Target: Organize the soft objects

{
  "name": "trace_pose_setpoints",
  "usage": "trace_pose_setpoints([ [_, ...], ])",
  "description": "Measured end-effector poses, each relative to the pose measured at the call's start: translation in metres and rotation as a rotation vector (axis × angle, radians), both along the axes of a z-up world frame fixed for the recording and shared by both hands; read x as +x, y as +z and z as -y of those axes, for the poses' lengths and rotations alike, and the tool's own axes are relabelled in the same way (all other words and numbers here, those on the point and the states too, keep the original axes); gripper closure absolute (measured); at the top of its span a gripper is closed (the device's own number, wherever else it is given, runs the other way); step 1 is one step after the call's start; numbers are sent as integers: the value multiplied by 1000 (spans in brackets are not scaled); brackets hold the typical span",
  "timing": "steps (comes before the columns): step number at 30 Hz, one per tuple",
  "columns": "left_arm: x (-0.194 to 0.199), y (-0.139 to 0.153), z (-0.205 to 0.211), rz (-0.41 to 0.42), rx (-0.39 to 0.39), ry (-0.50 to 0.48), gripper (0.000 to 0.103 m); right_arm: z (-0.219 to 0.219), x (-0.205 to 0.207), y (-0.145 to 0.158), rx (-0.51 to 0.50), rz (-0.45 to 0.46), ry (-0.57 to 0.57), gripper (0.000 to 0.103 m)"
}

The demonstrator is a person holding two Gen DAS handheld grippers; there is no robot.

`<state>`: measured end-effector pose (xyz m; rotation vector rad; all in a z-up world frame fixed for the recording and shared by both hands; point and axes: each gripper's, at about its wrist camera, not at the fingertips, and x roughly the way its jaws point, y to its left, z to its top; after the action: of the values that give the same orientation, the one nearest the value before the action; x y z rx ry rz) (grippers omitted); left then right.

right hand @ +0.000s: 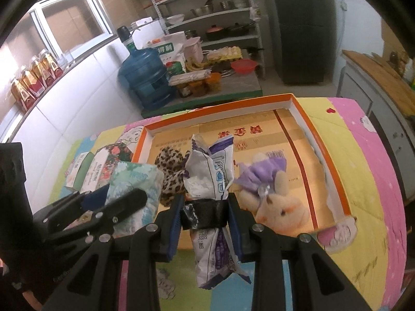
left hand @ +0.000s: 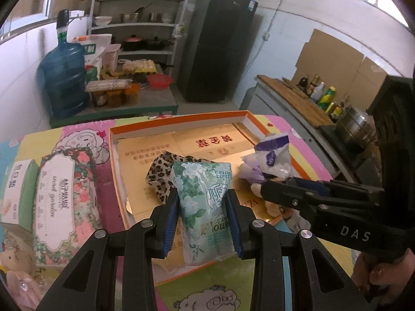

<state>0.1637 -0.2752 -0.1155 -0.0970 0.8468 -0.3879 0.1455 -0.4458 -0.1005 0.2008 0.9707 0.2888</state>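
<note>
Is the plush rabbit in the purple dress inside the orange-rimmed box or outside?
Inside: the plush rabbit in the purple dress lies on the box's cardboard floor, within the orange rim.

A blue water jug (left hand: 63,75) stands at upper left, beside a metal shelf (left hand: 135,26) of pots and bowls. A black fridge (left hand: 215,44) stands upper centre; bottles (left hand: 324,96) line the right-hand counter.

Home kitchen: fridge (left hand: 216,44), pot-laden shelves (left hand: 137,23), water jug (left hand: 63,77).
</note>
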Motion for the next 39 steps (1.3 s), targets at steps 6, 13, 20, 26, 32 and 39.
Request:
trace_pose_setpoints([
  [6, 9, -14, 8, -27, 35, 43, 67, -2, 19, -21, 13, -45, 60, 70],
  [13, 13, -26, 7, -44, 57, 73, 67, -2, 28, -36, 25, -75, 88, 70],
  [20, 18, -31, 9, -55, 52, 87, 67, 0, 35, -43, 22, -88, 93, 70],
  [26, 24, -36, 11, -67, 56, 87, 67, 1, 41, -47, 22, -93, 90, 69],
  [32, 33, -43, 13, -100, 53, 76, 64, 3, 43, -47, -1, -85, 77, 68],
  [39, 38, -49, 11, -119, 35, 67, 54, 0, 46, -47, -7, -83, 75, 68],
])
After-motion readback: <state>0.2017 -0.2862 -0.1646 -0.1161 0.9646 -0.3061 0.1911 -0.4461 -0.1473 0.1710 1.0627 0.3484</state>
